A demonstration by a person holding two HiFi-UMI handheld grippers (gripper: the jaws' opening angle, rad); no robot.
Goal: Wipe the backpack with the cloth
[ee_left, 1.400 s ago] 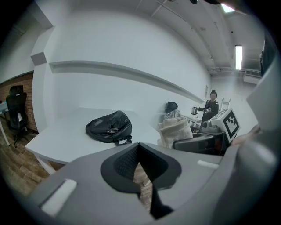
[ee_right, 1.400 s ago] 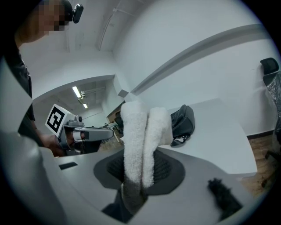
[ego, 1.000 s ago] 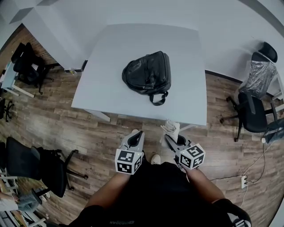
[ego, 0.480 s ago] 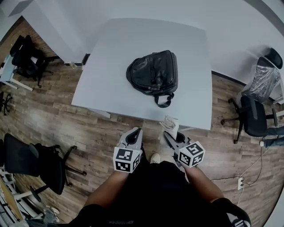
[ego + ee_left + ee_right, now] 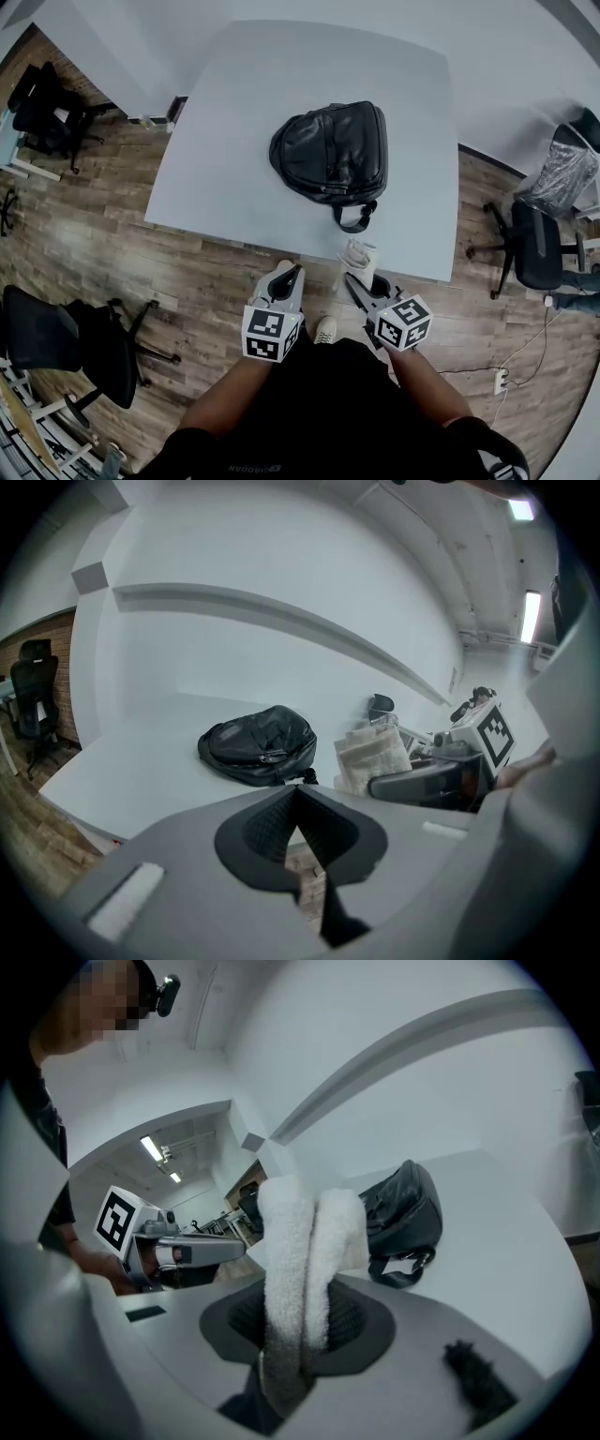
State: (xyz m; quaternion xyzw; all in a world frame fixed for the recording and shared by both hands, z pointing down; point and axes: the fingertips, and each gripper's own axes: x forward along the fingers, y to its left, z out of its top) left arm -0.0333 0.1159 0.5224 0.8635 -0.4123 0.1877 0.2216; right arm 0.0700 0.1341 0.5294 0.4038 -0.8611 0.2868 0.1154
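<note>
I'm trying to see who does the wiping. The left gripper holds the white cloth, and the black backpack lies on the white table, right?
Not quite: the right gripper holds the white cloth, pinched between its jaws, as the right gripper view shows. The left gripper is shut on nothing. The black backpack does lie on the white table.

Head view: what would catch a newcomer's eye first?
The black backpack lies alone on the white table, its handle toward the near edge. Next comes the white cloth, pinched folded in the right gripper, held short of the table over the wood floor. The left gripper beside it is shut and empty.
</note>
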